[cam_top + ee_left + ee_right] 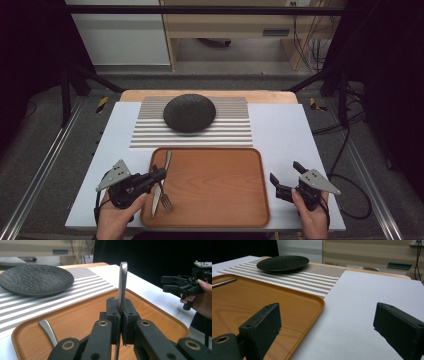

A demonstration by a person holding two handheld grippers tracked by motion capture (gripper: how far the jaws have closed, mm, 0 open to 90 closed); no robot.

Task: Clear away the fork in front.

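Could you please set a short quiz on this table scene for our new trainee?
1. True or false: the left claw is clamped on a metal cutlery handle.
2. What lies on the striped mat? A) a dark plate B) a cup C) a spoon
3. Fill in: the right claw stands open over the white table, beside the wooden ____.
Key: 1 true; 2 A; 3 tray.
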